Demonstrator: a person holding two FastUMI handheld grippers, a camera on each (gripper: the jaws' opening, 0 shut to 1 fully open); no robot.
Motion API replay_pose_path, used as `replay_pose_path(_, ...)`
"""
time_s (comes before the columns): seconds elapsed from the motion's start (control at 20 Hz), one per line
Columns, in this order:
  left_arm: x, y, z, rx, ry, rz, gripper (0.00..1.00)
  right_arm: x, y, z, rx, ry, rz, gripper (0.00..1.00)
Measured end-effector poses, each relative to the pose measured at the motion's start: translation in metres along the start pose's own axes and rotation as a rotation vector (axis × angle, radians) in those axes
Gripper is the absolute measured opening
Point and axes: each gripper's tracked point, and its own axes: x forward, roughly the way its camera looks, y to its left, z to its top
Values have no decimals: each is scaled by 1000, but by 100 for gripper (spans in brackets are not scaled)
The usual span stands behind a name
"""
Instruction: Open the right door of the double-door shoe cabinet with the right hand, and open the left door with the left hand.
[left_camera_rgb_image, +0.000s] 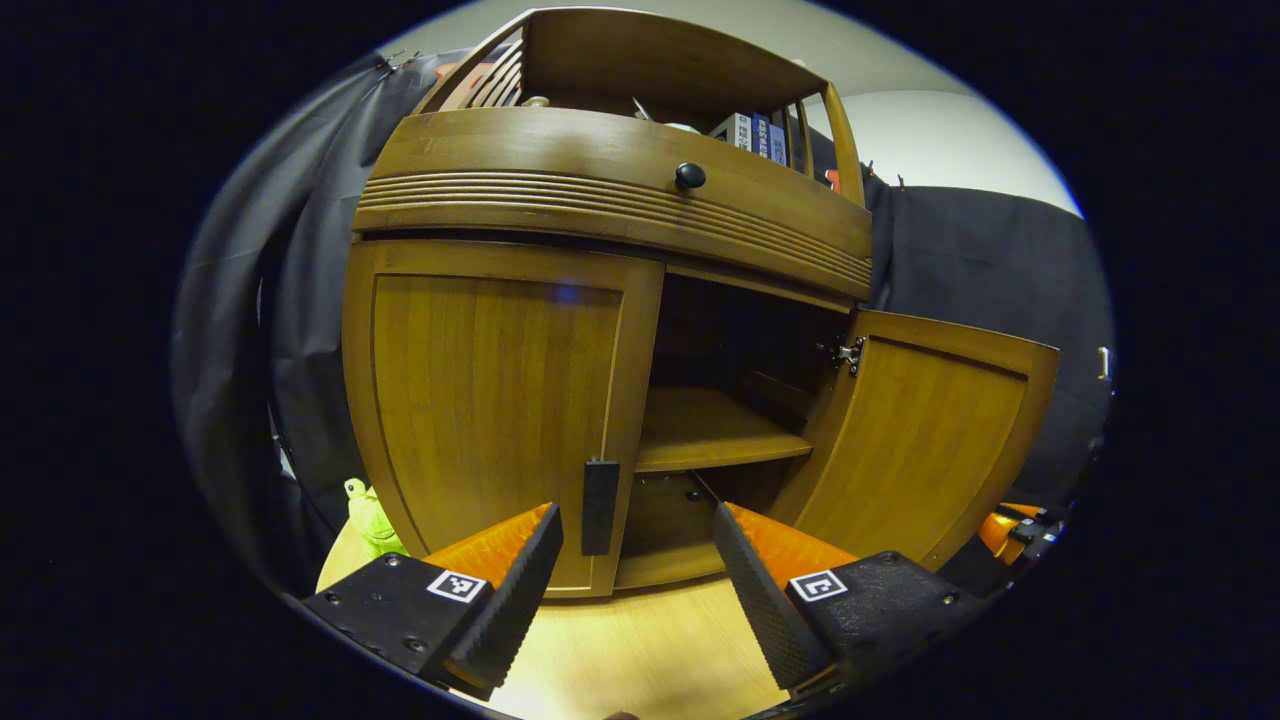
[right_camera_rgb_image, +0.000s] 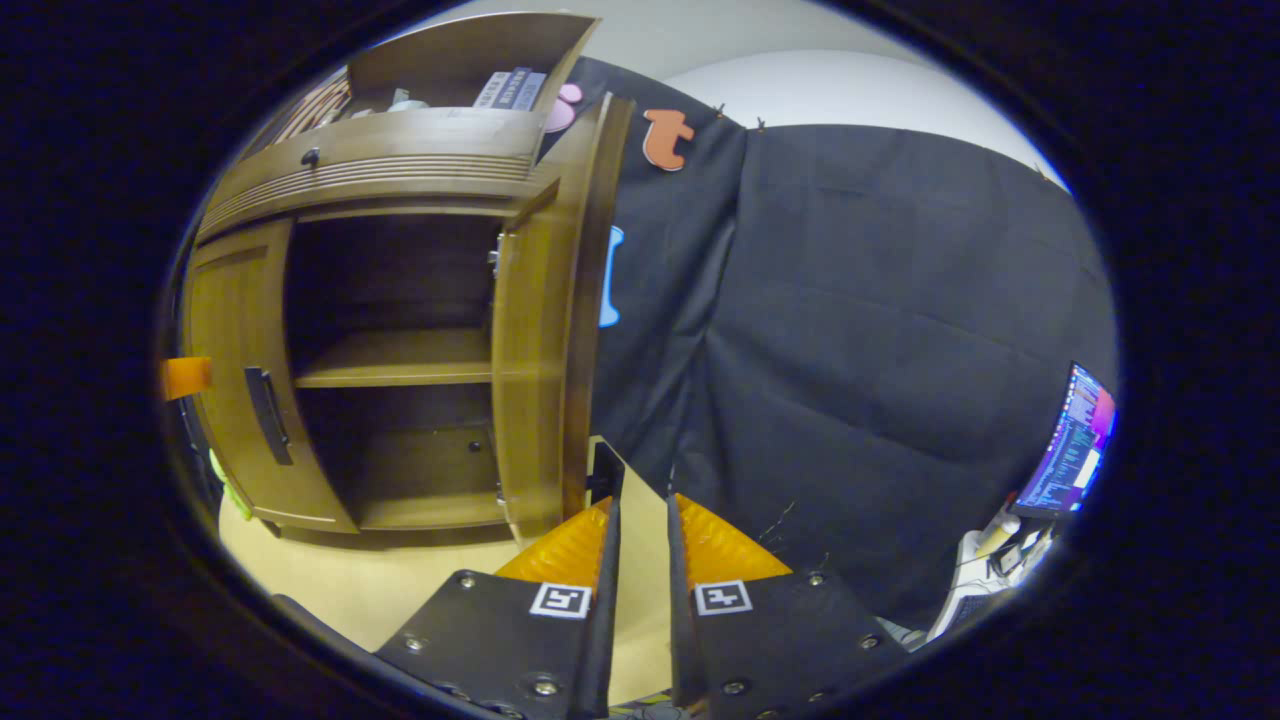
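The wooden shoe cabinet (left_camera_rgb_image: 610, 200) stands straight ahead in the left gripper view. Its left door (left_camera_rgb_image: 490, 400) is closed, with a dark vertical handle (left_camera_rgb_image: 600, 505) at its inner edge. My left gripper (left_camera_rgb_image: 638, 520) is open just before that handle, which lies between the fingers near the left one. The right door (left_camera_rgb_image: 930, 440) is swung wide open, baring two shelves. In the right gripper view that door (right_camera_rgb_image: 540, 330) is seen edge-on. My right gripper (right_camera_rgb_image: 642, 505) has its fingers close together with a narrow gap holding nothing. The door's handle (right_camera_rgb_image: 605, 468) sits just past its left fingertip.
A drawer with a round knob (left_camera_rgb_image: 690, 176) runs above the doors, and books (left_camera_rgb_image: 752, 132) stand on top. A green toy (left_camera_rgb_image: 368, 520) lies on the floor left of the cabinet. A lit monitor (right_camera_rgb_image: 1070, 440) stands far right by the black cloth.
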Motion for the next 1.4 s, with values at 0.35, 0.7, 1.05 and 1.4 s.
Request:
replay_pose_path(0.35,26,6,-8,4,17,20,95,-9,3,24,55,-56,39,22)
replay_pose_path(0.7,65,22,-23,25,56,64,95,-46,-3,64,92,-150,47,22)
replay_pose_path(1.05,114,39,-45,20,111,107,93,-74,-7,97,91,-229,49,20)
replay_pose_path(1.4,137,45,-45,43,96,112,75,-74,4,99,75,-236,62,21)
